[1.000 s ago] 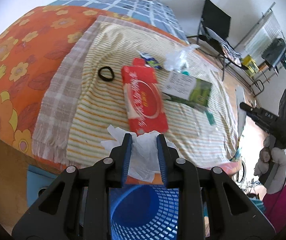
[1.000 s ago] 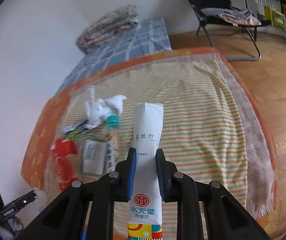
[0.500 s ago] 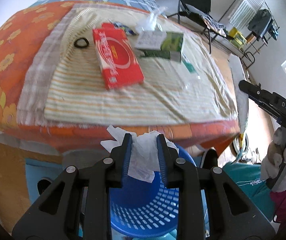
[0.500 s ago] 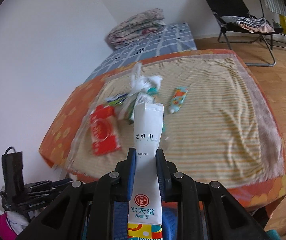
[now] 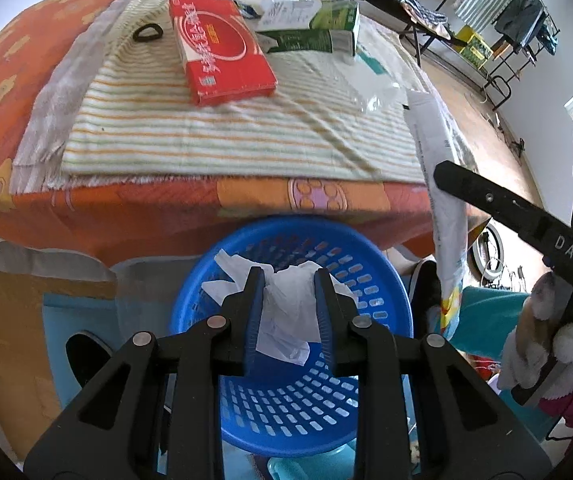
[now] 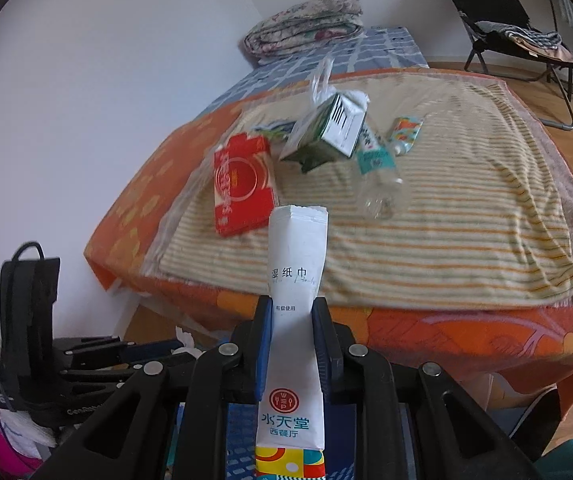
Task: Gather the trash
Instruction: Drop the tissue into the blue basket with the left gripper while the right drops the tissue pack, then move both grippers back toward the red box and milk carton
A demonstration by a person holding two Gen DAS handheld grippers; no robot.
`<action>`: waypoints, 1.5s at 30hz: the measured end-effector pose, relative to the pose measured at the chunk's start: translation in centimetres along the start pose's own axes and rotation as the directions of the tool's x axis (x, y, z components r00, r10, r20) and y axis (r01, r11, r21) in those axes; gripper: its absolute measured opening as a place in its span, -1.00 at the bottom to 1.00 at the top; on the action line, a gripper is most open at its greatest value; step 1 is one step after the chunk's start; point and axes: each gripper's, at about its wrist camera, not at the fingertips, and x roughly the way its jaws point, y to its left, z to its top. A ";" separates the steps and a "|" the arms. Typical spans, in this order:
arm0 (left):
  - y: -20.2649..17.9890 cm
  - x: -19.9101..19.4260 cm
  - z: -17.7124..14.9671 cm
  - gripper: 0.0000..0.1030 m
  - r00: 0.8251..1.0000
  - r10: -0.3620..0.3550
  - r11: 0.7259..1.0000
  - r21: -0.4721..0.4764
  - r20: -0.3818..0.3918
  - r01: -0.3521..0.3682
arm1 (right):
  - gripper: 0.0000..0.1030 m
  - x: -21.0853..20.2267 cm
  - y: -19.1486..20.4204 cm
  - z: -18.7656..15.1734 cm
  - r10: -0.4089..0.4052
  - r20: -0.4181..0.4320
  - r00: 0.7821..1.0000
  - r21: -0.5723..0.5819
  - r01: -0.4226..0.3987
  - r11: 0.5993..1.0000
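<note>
The left gripper [image 5: 289, 280] pinches a crumpled white tissue [image 5: 286, 312] directly above the blue basket [image 5: 382, 280], which stands on the floor below the bed's edge. The right gripper [image 6: 292, 312] is clamped on a white wet-wipe packet [image 6: 297, 264], held beside the basket. More trash lies on the bed above the basket: a red box [image 5: 218, 44], a green carton [image 5: 318, 28] and a clear bottle [image 6: 378, 176].

bed: striped towel [image 6: 446, 216] | folded quilt [image 6: 302, 32] at head | folding chair [image 6: 498, 12] on floor
</note>
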 end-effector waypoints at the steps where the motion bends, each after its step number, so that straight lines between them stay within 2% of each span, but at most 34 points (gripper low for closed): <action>1: 0.0 0.1 -0.1 -0.52 1.000 0.000 1.000 0.003 -0.006 0.000 | -0.62 0.2 0.2 -0.3 -0.002 -0.003 1.000 -0.005 0.002 1.000; 7: -0.3 1.1 -0.7 -0.52 0.999 0.019 0.999 0.027 -0.039 -0.018 | -0.56 1.2 0.7 -2.1 -0.025 -0.026 0.999 -0.038 0.024 0.999; 8: -0.3 1.3 -0.7 -0.45 0.999 0.023 0.999 0.029 -0.044 -0.022 | -0.55 1.4 0.7 -2.4 -0.023 -0.037 0.999 -0.040 0.021 0.999; 10: -0.4 1.7 -0.8 -0.18 0.998 0.036 0.999 0.035 -0.053 -0.034 | -0.53 1.9 0.6 -3.0 -0.031 -0.054 0.998 -0.044 0.029 0.999; 12: -0.2 2.0 -0.9 -0.03 0.997 0.050 0.998 0.034 -0.058 -0.049 | -0.50 2.3 0.5 -3.5 -0.040 -0.073 0.997 -0.045 0.037 0.998; 14: 0.0 2.3 -0.9 0.02 0.996 0.056 0.998 0.032 -0.064 -0.054 | -0.38 2.8 0.3 -3.9 -0.040 -0.097 0.994 -0.040 0.037 0.999; 16: 0.2 2.6 -0.9 0.02 0.995 0.062 0.998 0.030 -0.072 -0.060 | -0.09 3.1 0.0 -4.2 -0.043 -0.118 0.992 -0.038 0.039 0.999; 18: 0.3 2.7 -0.9 0.02 0.995 0.066 0.998 0.027 -0.076 -0.064 | 0.12 3.3 -0.2 -4.4 -0.054 -0.125 0.991 -0.040 0.049 0.998; 22: 0.4 2.8 -0.7 0.02 0.995 0.069 0.997 0.024 -0.073 -0.067 | 0.27 3.2 -0.4 -4.5 -0.077 -0.125 0.989 -0.046 0.071 0.996; 29: 0.7 2.5 -0.1 0.02 0.996 0.072 0.997 0.009 -0.056 -0.072 | 0.46 2.7 -0.1 -4.0 -0.122 -0.101 0.987 -0.076 0.114 0.991; 31: 0.8 2.3 0.2 0.02 0.996 0.073 0.997 0.002 -0.050 -0.073 | 0.62 2.4 0.0 -3.6 -0.142 -0.085 0.986 -0.090 0.134 0.987; 39: 1.8 0.4 3.5 0.03 0.996 0.086 0.996 -0.041 0.023 -0.085 | 0.69 1.4 1.0 -0.9 -0.155 -0.002 0.988 -0.173 0.153 0.973; 42: 2.5 -0.4 5.3 0.25 0.994 0.093 0.993 -0.074 0.061 -0.088 | 0.73 1.2 1.4 0.5 -0.160 0.017 0.987 -0.228 0.160 0.960; 45: 3.4 -1.2 7.3 0.25 0.989 0.109 0.990 -0.102 0.101 -0.098 | 0.81 1.0 1.6 2.0 -0.157 0.028 0.987 -0.271 0.159 0.950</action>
